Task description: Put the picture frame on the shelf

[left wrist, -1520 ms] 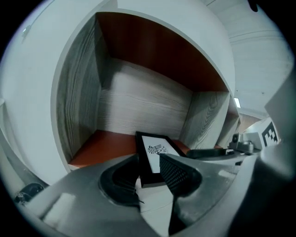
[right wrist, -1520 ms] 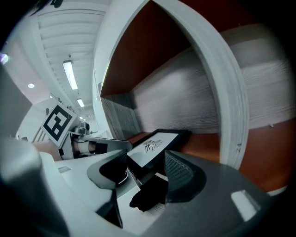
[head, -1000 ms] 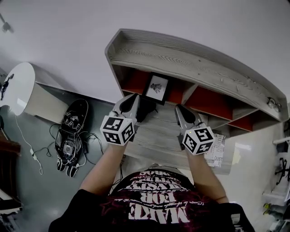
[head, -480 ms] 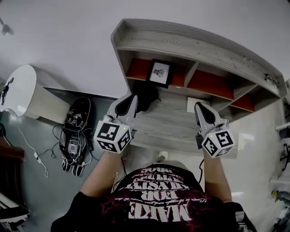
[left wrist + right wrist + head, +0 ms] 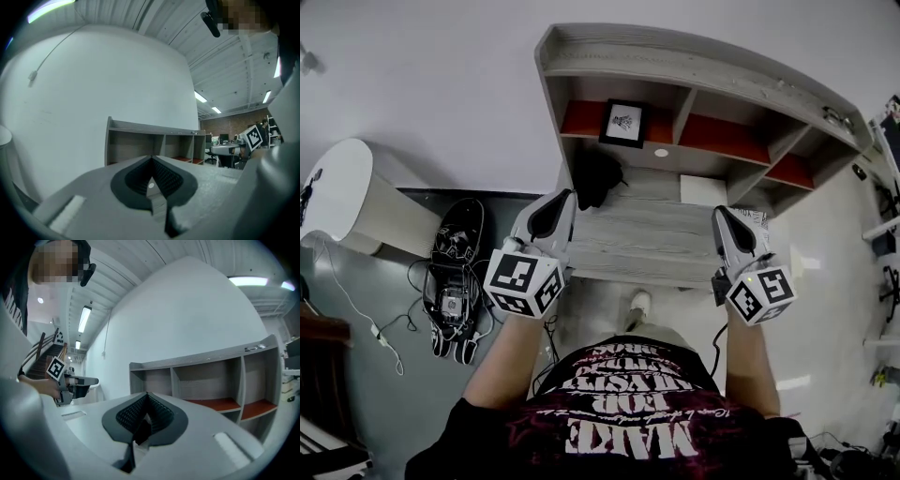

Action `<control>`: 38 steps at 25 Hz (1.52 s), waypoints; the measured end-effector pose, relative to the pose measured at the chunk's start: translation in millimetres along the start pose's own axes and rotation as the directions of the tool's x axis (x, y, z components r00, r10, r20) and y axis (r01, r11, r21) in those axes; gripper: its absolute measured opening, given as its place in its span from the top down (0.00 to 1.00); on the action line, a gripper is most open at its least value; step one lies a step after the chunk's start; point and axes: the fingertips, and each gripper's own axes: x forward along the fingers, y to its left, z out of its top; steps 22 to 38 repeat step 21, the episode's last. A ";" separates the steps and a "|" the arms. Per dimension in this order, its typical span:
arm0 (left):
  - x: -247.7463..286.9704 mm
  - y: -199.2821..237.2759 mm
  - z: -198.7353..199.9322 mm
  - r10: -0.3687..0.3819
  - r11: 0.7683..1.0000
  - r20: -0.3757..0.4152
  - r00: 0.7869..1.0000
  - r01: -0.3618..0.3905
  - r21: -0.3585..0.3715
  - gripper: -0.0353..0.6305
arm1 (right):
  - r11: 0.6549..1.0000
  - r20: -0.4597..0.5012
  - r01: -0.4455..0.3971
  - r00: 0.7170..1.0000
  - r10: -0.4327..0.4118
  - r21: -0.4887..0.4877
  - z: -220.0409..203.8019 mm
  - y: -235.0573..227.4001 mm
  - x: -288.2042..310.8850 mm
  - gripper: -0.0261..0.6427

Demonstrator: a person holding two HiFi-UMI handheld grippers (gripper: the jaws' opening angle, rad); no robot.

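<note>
Grey wood frames the scene: the picture frame [image 5: 624, 123] stands upright in the leftmost compartment of the shelf [image 5: 694, 66], in front of its red back panel. The shelf sits at the far end of a grey wooden desk [image 5: 628, 239]. I hold both claws level over the near part of that desk, pointed at the shelf and well apart from the frame. My left gripper [image 5: 562, 199] hangs over the desk's left side, its jaws pressed together with nothing between them. My right gripper [image 5: 724, 217] hangs over the right side, also pressed shut and empty. A black object [image 5: 595, 176] lies on the desk just below the frame's compartment, and a flat white item [image 5: 703, 190] lies farther right.
</note>
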 end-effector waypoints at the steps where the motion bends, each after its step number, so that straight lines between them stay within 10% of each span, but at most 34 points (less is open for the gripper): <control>1: -6.6 -3.9 -1.1 -0.006 1.000 -0.004 1.000 0.006 0.005 0.95 | 1.000 -0.002 0.006 1.000 -0.006 0.003 -1.7 4.6 -7.5 0.92; 38: -55.5 -31.8 -20.5 -0.037 0.999 -0.041 0.998 0.037 -0.013 0.95 | 0.999 -0.049 0.002 0.999 -0.004 -0.044 -11.5 41.1 -49.3 0.92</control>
